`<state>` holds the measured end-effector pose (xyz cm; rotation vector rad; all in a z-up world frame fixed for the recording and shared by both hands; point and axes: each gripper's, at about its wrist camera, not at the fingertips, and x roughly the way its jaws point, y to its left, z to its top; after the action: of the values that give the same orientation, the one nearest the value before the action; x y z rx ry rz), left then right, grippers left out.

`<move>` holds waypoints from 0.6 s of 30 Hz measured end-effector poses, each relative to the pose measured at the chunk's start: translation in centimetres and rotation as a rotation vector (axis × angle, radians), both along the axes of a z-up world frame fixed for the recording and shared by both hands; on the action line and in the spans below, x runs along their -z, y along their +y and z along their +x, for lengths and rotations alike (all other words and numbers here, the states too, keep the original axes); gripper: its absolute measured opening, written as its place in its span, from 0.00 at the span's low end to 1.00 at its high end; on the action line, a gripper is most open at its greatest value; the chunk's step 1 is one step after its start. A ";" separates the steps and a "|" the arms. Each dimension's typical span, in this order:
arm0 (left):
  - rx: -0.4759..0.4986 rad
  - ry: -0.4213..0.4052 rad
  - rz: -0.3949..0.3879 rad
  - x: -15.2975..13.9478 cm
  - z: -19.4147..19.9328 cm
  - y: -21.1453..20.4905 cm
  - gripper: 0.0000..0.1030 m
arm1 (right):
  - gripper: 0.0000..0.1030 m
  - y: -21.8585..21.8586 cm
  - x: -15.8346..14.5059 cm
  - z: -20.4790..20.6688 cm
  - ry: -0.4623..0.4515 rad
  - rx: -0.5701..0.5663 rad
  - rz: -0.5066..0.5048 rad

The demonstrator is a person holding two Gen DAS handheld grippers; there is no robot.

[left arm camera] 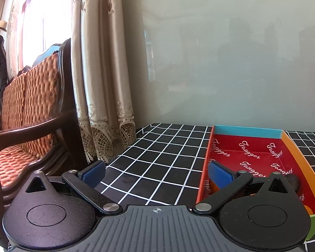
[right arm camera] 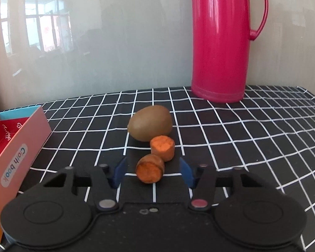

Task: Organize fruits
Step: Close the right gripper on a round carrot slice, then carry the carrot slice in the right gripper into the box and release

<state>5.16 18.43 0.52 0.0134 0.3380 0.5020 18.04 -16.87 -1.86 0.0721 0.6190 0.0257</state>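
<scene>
A: Red box [left arm camera: 252, 157] on the checked cloth [left arm camera: 157, 157], left view. Left gripper [left arm camera: 157, 173] wide, nothing in it, its right pad over the box's near left wall.

B: Right view?

A: Right gripper [right arm camera: 152, 173] narrowed around the near carrot chunk [right arm camera: 150, 171], pads not touching. Second chunk [right arm camera: 162, 148] and kiwi [right arm camera: 150, 126] just behind, right of the box. Pink jug [right arm camera: 222, 42] far back.

"Cloth book", "Tangger" on box [right arm camera: 21, 147]
</scene>
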 end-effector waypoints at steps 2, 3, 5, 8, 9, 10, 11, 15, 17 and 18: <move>-0.004 -0.001 -0.001 0.0 0.0 0.1 1.00 | 0.36 -0.1 0.1 0.2 0.014 0.002 0.009; -0.007 -0.001 -0.001 0.0 0.0 0.2 1.00 | 0.35 0.0 0.2 0.2 0.018 0.002 0.010; -0.008 0.002 -0.003 0.1 -0.1 0.4 1.00 | 0.32 0.1 0.3 0.3 0.029 -0.001 0.005; -0.011 0.009 -0.004 0.2 -0.1 0.6 1.00 | 0.29 0.2 0.4 0.4 0.036 0.000 0.011; -0.012 0.011 -0.004 0.2 0.0 0.7 1.00 | 0.29 0.2 0.4 0.4 0.036 0.001 0.013; -0.013 0.012 -0.003 0.2 -0.1 0.7 1.00 | 0.29 0.1 0.4 0.4 0.037 0.001 0.016; -0.013 0.013 -0.003 0.2 0.0 0.7 1.00 | 0.29 0.1 0.4 0.4 0.038 0.002 0.021; -0.023 0.020 -0.002 0.3 0.1 0.8 1.00 | 0.28 0.1 0.3 0.2 0.034 0.000 0.026; -0.029 0.021 -0.008 0.3 0.1 0.9 1.00 | 0.28 0.0 0.3 0.2 0.036 -0.002 0.025; -0.031 0.021 -0.011 0.3 0.1 1.0 1.00 | 0.28 -0.1 0.3 0.1 0.037 -0.002 0.025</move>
<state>5.29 19.41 0.18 0.0029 0.3620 0.5312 18.18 -16.95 -2.17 0.0961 0.6559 0.0344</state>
